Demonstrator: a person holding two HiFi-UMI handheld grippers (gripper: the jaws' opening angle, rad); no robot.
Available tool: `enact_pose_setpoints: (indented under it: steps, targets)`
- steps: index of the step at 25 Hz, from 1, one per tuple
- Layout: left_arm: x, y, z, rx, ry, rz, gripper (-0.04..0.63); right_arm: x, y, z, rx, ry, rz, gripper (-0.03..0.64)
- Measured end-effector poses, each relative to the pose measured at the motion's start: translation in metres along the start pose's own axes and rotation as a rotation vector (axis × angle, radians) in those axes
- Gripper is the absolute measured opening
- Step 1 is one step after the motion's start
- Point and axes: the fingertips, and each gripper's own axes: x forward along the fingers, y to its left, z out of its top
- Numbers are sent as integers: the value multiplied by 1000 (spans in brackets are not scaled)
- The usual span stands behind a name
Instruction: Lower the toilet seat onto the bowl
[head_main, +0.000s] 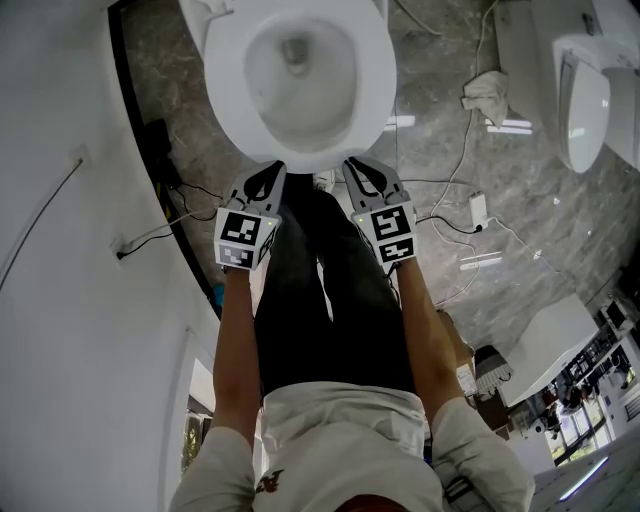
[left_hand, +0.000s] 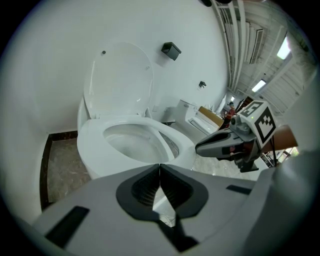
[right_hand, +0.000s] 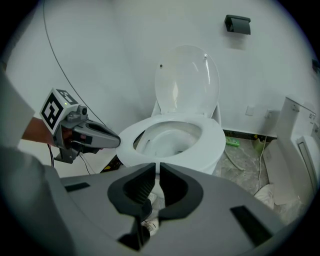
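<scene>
— Left gripper (head_main: 272, 170) pressed together, right gripper (head_main: 352, 165) barely parted, both empty?
— Confirmed. Toilet seat (head_main: 225, 60) lies down over bowl (head_main: 310, 90), lid (left_hand: 120, 80) upright. Keep your grippers clear; check it sits flush.

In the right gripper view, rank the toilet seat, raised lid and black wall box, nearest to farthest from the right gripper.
1. Toilet seat, lying flat, just ahead.
2. Raised lid, upright behind the seat.
3. Black box, mounted high, upper right, farthest back.
</scene>
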Motion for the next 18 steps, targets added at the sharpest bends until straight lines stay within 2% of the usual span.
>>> enact_pose_setpoints:
  steps: [18]
  targets:
    - [22, 10, -29, -38, 46, -11, 25, 36, 1, -19, 15, 57, 6, 38]
